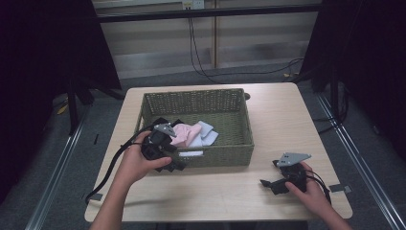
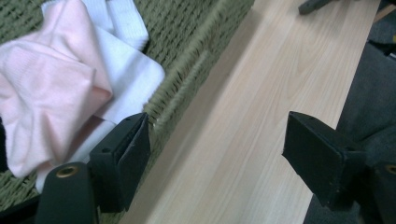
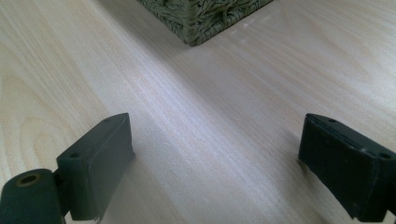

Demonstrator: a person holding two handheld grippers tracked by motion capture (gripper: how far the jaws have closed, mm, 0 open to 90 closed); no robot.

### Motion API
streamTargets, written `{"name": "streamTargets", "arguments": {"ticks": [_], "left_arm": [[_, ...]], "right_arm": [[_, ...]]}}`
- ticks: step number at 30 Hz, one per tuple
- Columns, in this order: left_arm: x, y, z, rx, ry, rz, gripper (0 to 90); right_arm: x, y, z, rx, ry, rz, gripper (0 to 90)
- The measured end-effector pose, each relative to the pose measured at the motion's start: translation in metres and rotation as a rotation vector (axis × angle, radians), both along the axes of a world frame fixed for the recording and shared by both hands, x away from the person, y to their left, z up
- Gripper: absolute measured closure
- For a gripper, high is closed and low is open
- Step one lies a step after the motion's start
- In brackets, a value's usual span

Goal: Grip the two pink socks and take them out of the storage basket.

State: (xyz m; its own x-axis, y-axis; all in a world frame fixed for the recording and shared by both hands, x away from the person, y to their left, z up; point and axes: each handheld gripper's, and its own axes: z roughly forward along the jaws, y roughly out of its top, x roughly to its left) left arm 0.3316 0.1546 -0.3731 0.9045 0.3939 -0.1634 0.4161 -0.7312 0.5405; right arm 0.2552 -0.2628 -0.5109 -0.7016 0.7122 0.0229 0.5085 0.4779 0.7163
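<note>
— Left gripper [image 1: 178, 160]?

— At the basket's [image 1: 225, 155] front wall, jaws wide and holding nothing. One jaw sits at the rim, the other over the table [image 1: 230, 191].

— Contents?

— A pink cloth [image 1: 186, 134] and white cloths [image 1: 205, 134] lie inside, near the front left corner, just beside that jaw.

— Right gripper [image 1: 269, 184]?

— Low over bare table, jaws wide, empty, near the basket's right front corner.

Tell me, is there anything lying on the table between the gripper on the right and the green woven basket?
No. In the high view, bare wooden table separates the right gripper from the basket. The right gripper view shows the same bare stretch ahead of its open jaws.
</note>
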Motion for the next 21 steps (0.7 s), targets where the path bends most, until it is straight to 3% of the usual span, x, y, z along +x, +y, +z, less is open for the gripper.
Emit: {"name": "streamTargets", "arguments": {"ticks": [11, 21], "left_arm": [[0.017, -0.002, 0.017, 0.005, 0.005, 0.013, 22.5], [0.043, -0.005, 0.021, 0.032, 0.011, 0.074, 22.5]], "right_arm": [[0.000, 0.000, 0.000, 0.000, 0.000, 0.000, 9.2], [0.000, 0.000, 0.000, 0.000, 0.000, 0.000, 9.2]]}}
